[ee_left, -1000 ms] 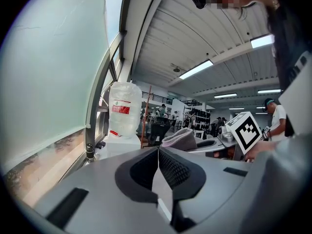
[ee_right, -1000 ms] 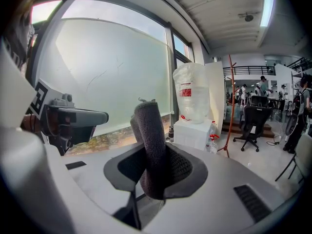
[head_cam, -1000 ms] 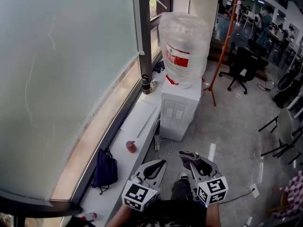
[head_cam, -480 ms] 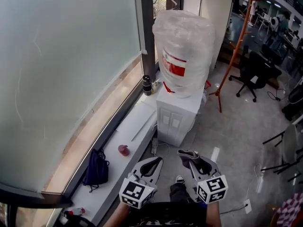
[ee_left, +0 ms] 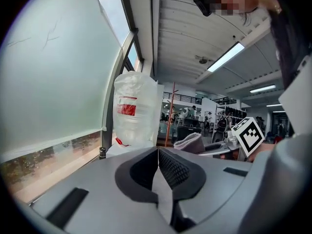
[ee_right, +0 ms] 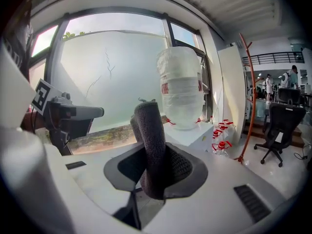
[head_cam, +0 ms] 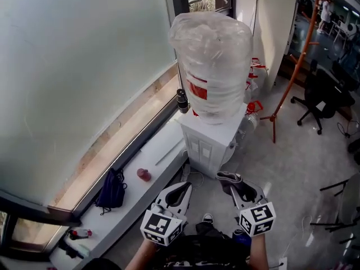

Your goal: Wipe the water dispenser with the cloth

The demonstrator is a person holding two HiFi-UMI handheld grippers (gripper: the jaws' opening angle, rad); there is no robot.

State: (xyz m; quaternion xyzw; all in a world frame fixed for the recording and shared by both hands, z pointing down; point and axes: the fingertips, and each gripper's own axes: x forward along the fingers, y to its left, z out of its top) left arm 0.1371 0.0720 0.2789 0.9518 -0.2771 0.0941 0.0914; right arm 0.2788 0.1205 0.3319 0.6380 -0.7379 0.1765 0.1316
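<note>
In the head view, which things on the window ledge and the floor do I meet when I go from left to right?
dark blue bag → small red object → water dispenser → black office chair

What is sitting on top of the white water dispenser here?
A large water bottle, wrapped in clear plastic and bearing a red label, stands on the water dispenser. The bottle hides its own neck and most of the dispenser's top.
</note>
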